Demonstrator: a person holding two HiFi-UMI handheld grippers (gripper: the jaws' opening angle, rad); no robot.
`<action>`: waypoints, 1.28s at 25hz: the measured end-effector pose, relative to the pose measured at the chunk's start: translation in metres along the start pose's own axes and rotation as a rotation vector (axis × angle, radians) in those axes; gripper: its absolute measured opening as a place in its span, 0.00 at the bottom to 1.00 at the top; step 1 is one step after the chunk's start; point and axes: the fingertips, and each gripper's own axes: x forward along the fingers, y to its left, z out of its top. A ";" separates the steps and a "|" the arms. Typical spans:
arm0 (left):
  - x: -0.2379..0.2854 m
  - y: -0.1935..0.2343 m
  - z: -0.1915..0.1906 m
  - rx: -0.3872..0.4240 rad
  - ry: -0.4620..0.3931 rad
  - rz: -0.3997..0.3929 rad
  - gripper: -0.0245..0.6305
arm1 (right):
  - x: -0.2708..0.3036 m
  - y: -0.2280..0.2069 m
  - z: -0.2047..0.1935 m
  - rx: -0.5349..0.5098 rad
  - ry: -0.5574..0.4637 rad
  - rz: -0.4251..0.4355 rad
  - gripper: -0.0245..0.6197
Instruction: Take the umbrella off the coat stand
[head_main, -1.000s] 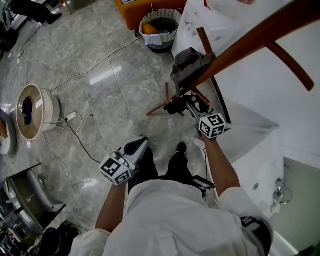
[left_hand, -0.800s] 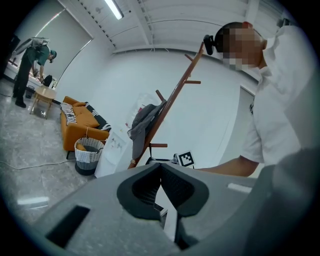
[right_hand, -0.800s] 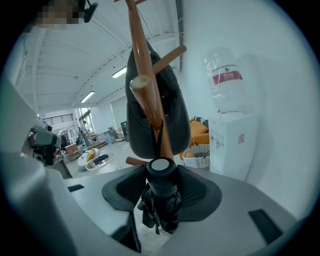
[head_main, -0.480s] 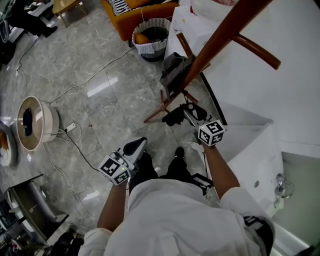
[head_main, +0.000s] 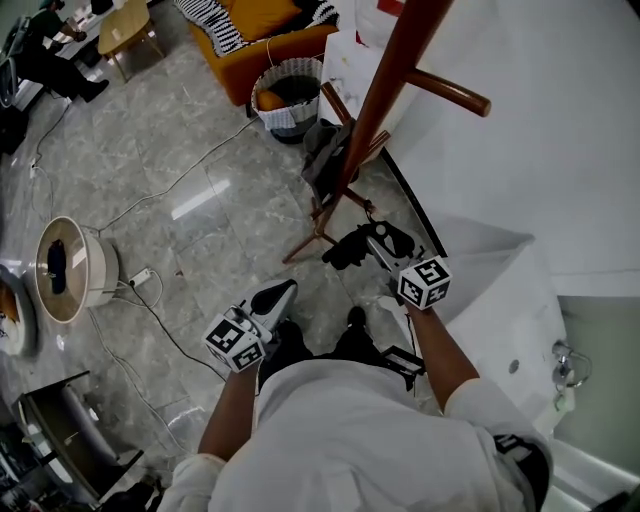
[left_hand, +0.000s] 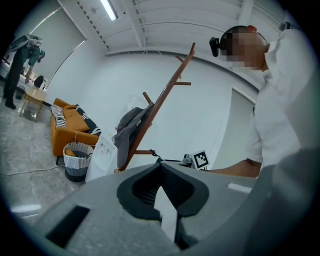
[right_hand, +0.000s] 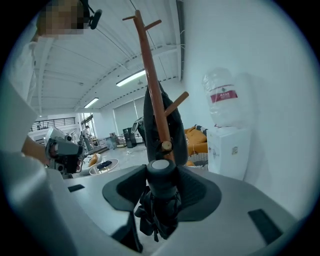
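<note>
Right claw (right_hand: 161, 175) is clamped on a folded black umbrella (right_hand: 159, 212), its round end cap sitting between the jaws and its fabric hanging below. In the head view the umbrella (head_main: 347, 250) is held low, near the legs of the wooden coat stand (head_main: 388, 85). A grey garment (head_main: 325, 150) hangs on the stand. Left claw (left_hand: 161, 165) is pressed together on nothing, held above the marble floor (head_main: 215, 215).
</note>
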 end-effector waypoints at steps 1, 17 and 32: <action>0.001 -0.001 0.002 0.003 -0.001 -0.002 0.06 | -0.006 0.001 0.004 -0.002 -0.008 0.000 0.34; 0.039 -0.026 0.037 0.048 -0.008 -0.075 0.06 | -0.120 0.002 0.073 -0.031 -0.154 -0.046 0.33; 0.077 -0.059 0.080 0.162 -0.026 -0.140 0.06 | -0.189 0.023 0.107 -0.045 -0.262 -0.103 0.33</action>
